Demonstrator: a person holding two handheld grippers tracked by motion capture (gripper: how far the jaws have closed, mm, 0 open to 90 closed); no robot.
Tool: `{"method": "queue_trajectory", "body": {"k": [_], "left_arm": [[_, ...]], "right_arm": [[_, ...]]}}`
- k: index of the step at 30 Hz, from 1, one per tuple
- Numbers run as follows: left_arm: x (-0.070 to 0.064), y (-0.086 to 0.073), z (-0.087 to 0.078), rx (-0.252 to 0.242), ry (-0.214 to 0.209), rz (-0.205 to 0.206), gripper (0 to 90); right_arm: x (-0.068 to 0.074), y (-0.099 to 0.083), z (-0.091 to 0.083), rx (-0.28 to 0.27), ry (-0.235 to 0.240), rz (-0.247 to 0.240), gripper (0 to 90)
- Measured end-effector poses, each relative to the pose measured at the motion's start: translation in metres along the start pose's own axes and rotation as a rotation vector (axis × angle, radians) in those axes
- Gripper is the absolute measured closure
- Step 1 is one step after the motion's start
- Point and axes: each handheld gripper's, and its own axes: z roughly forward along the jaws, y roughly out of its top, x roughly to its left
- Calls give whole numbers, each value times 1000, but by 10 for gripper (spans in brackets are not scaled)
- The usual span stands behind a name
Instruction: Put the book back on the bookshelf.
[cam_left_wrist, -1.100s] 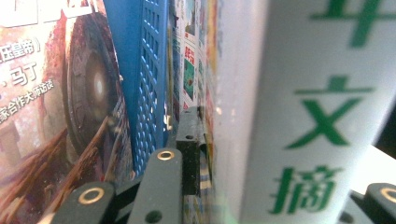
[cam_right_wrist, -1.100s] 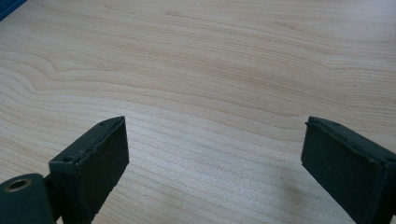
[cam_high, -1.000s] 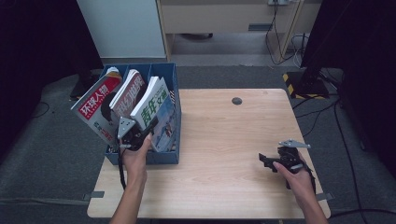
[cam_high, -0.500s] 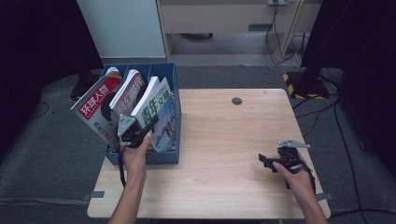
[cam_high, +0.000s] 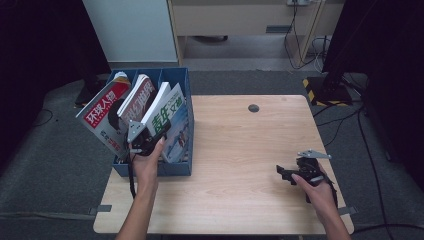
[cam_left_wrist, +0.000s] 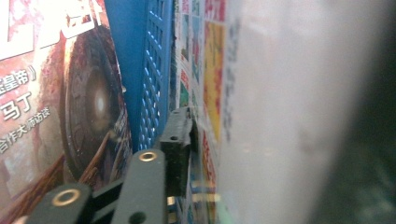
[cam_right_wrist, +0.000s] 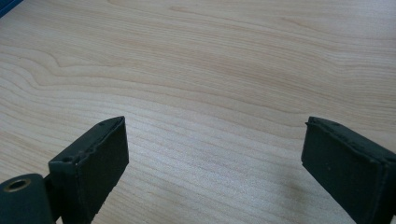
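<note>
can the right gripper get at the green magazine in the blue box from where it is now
Probably not without a long move: the right gripper sits open on bare table, far from the blue box. The left gripper already crowds the green magazine.

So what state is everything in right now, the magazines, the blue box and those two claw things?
Left gripper: at the blue box, jaws against the green-titled magazine; whether shut cannot be told.
Right gripper: open, holding nothing, low over the table.
Green-titled magazine: standing in the box, leaning left.
Red magazine: standing, leaning left.
Middle magazine: standing, leaning left.
Blue box: upright at the table's left edge.
</note>
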Motion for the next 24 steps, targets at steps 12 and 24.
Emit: {"method": "queue_trajectory", "body": {"k": [12, 24], "left_arm": [[-4, -1, -1, -17, 12, 2, 734], [-6, 7, 6, -20, 13, 19, 737]], "right_arm": [[0, 0, 0, 2, 0, -2, 77], [-1, 0, 1, 2, 0, -2, 77]]}}
